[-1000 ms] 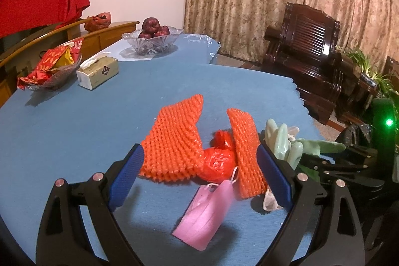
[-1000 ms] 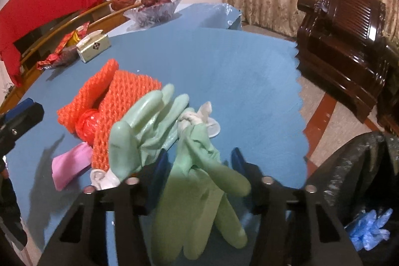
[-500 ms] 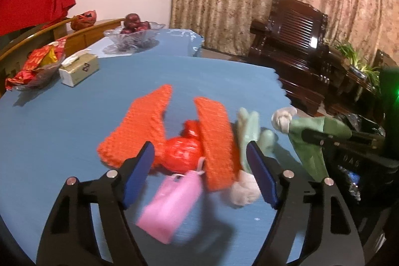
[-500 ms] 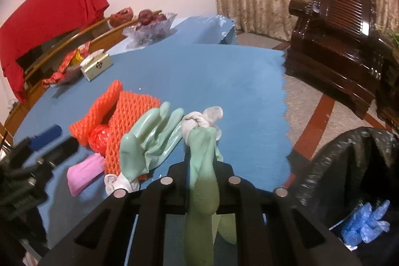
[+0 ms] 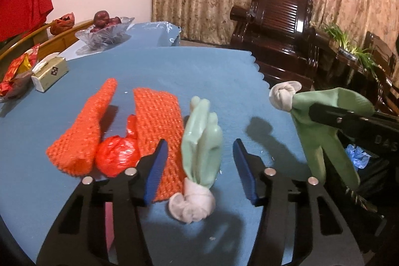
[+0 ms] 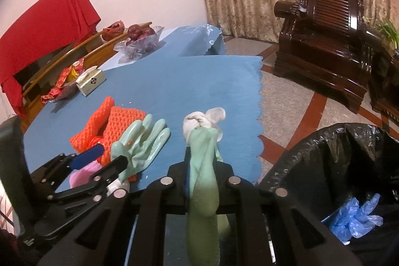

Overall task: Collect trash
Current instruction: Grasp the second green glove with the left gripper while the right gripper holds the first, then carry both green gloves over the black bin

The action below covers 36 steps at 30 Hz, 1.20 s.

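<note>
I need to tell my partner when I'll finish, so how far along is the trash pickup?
Done: a blue glove lies in the black bin bag. In hand: the right gripper clamps one green glove; the left gripper, jaws closing, straddles the second green glove. Left: orange foam nets, red bag, pink mask.

A pink folded mask (image 5: 107,221) lies mostly hidden behind the left hand-held gripper (image 5: 198,166). A black plastic trash bag (image 6: 331,156) runs off the picture's right edge. The lower end of the held pale green rubber glove (image 6: 202,181) blurs against the right hand-held gripper (image 6: 200,166).
</note>
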### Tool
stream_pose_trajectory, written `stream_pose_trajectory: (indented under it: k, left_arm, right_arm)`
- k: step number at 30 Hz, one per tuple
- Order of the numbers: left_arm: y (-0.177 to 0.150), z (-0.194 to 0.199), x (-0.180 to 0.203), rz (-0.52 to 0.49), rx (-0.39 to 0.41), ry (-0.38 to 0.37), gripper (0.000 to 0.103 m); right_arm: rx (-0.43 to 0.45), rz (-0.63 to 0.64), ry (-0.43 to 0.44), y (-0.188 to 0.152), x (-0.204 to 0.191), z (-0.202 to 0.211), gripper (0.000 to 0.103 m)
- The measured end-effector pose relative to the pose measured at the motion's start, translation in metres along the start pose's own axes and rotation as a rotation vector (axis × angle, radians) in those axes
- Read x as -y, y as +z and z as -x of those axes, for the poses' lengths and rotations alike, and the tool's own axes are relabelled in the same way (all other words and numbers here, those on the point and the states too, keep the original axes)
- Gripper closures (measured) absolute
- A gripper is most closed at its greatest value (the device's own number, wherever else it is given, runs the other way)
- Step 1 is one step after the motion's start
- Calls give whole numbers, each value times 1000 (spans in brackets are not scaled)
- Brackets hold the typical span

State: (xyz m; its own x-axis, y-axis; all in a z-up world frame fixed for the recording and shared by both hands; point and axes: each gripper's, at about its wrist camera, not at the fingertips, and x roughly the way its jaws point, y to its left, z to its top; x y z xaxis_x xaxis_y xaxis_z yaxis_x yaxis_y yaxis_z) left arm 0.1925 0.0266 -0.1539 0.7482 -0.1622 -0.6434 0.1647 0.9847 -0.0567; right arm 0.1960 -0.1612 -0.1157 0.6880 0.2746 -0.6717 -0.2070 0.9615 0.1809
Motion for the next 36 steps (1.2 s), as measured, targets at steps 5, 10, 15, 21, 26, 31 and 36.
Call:
stream_pose_trajectory:
  k: [5,10,15,21,26,31,36]
  left_arm:
    - [0,-11,2,-4,-23,20,79]
    - [0,-3,5,-2,-9,11,92]
    - [8,13,9,12,27,-11,95]
    - [19,32,14,21,68,-27,95]
    - [27,46,21,20,89,-35,95]
    - [34,60,33,9,111,-57,95]
    - [38,71,51,-6,128,-93,95]
  right_arm:
    - [-3,6,1,-1,2,0,91]
    - [-2,11,3,-2,0,1,91]
    - [11,17,4,-1,-3,7,91]
    - [42,20,5,4,-4,23,91]
    - [74,20,1,9,-4,41,91]
    - [104,21,-9,11,2,63,91]
    - [132,5,-26,8,15,88,91]
